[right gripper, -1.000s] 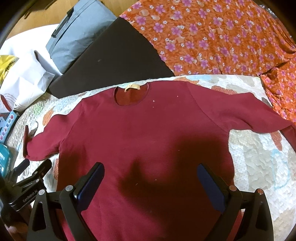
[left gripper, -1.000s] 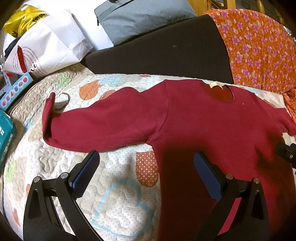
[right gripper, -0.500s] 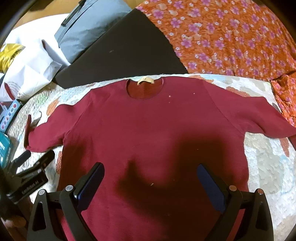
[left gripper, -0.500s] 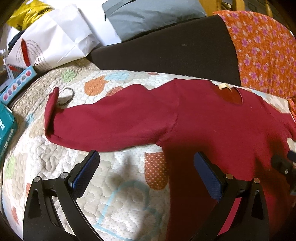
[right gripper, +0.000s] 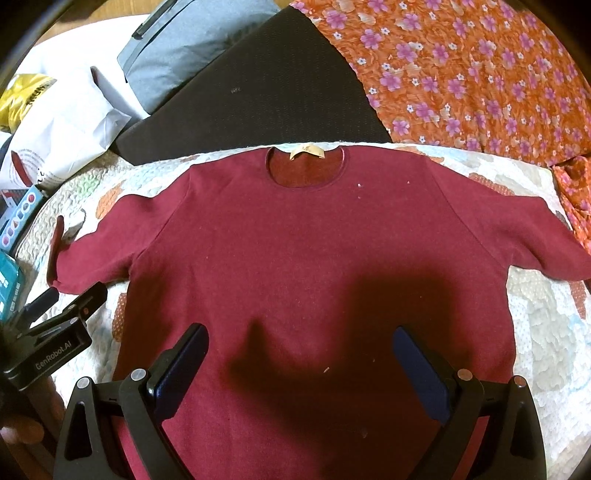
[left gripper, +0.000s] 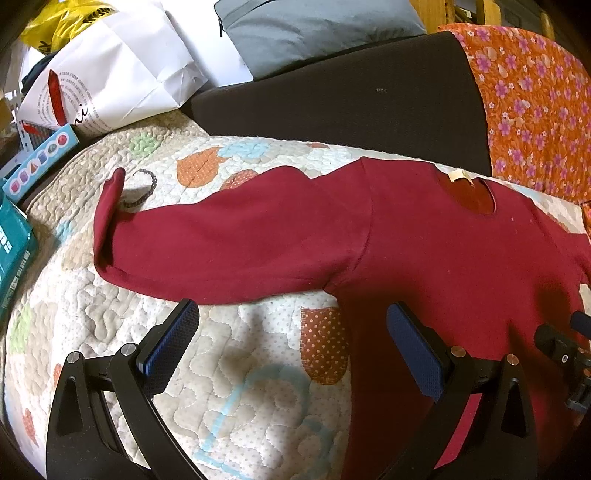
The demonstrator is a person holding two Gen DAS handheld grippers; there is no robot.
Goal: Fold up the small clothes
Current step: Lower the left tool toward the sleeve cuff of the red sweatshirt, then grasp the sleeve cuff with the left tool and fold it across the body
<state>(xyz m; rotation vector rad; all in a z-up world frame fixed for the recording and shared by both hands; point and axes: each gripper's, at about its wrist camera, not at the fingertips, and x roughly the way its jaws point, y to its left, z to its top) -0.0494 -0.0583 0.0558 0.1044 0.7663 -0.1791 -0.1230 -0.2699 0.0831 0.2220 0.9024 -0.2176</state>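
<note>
A dark red long-sleeved shirt [right gripper: 295, 258] lies flat and face up on a patterned quilt [left gripper: 240, 387], neck hole and tag at the far side. Its left sleeve [left gripper: 229, 251] stretches out to the left, the cuff turned up. My left gripper [left gripper: 291, 347] is open and empty, hovering just below the sleeve near the armpit. It also shows in the right wrist view [right gripper: 55, 328] at the shirt's left edge. My right gripper [right gripper: 299, 365] is open and empty above the lower middle of the shirt. The right sleeve [right gripper: 535, 240] lies spread to the right.
A black cushion [left gripper: 351, 103], a grey bag [left gripper: 314, 33] and a white paper bag [left gripper: 110, 77] stand behind the quilt. Orange flowered cloth [right gripper: 461, 74] lies at the back right. Teal and blue boxes [left gripper: 14, 236] sit at the left edge. A small bracelet [left gripper: 146, 188] lies by the cuff.
The left gripper has moved forward and left, closer to the left sleeve. The right gripper has shifted left and now sits centred over the shirt. Both stay open.
</note>
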